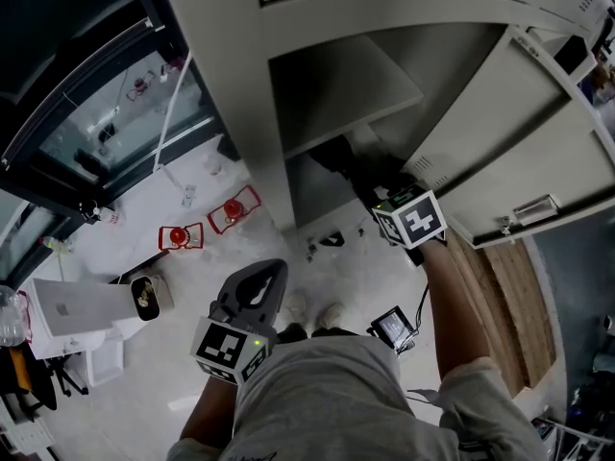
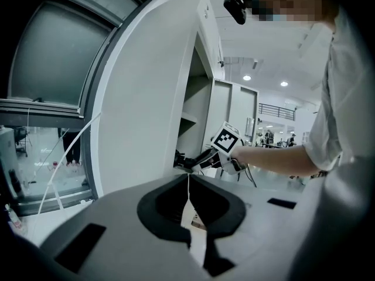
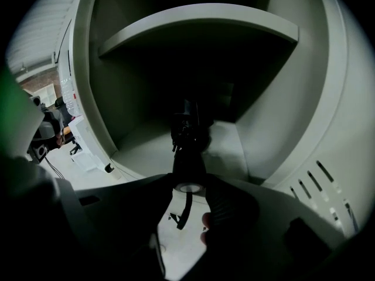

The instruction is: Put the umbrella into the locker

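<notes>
Pointing away from the right gripper (image 3: 188, 183) toward the far wall of the compartment, the black folded umbrella (image 3: 187, 136) lies with its long axis in line with the jaws, which are clamped on its handle end. A short black wrist strap (image 3: 183, 206) hangs from that end on the near side. The far part of the umbrella is inside the pale grey metal locker (image 3: 275, 116), above the compartment floor and under the flat grey shelf (image 3: 199, 19). I cannot tell if it touches the floor.

The side walls stand well apart from the umbrella on the left and on the right, and the open grey door with vent slots (image 3: 331, 186) stays clear at the right. The move probably needs only a push farther in and down before the jaws let go; the shelf edge above is the nearest obstacle.

The left gripper (image 1: 261, 281) is pressed closed on nothing, near the person's body and well apart from the locker, so the right hand is the nearer one.
</notes>
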The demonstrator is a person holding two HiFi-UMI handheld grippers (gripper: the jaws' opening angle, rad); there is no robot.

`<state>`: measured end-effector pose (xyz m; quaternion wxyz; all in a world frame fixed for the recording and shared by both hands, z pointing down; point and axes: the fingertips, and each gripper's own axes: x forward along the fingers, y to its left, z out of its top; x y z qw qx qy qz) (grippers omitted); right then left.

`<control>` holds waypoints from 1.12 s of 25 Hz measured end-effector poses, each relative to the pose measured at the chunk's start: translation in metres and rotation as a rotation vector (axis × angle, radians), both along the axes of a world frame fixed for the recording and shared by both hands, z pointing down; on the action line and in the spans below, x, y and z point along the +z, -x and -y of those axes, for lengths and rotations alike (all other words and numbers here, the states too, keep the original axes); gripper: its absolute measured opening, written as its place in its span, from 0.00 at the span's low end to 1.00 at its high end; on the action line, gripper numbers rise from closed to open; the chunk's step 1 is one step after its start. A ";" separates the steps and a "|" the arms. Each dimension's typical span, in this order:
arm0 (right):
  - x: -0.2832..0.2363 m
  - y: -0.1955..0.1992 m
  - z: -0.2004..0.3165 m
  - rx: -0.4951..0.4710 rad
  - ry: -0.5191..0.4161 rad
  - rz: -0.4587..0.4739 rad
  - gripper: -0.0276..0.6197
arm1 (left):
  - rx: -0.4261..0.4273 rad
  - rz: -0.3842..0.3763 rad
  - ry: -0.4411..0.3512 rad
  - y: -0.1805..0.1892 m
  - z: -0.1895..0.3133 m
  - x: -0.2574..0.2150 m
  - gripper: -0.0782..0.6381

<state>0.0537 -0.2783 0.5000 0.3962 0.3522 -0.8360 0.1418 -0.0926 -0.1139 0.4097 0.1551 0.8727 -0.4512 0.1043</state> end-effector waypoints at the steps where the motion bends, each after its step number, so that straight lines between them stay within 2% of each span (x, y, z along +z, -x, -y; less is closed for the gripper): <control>1: 0.001 0.000 0.000 0.000 0.002 0.000 0.34 | -0.001 0.001 -0.001 0.000 0.000 0.000 0.14; 12: 0.008 -0.001 0.001 0.002 0.010 0.006 0.34 | -0.001 0.003 0.003 0.000 0.000 0.001 0.14; 20: 0.007 0.001 0.000 0.011 0.011 0.047 0.34 | 0.010 0.001 0.006 -0.002 0.000 0.002 0.14; 28: 0.008 -0.003 -0.004 0.023 0.010 0.046 0.37 | 0.034 0.005 0.009 -0.006 0.000 0.001 0.14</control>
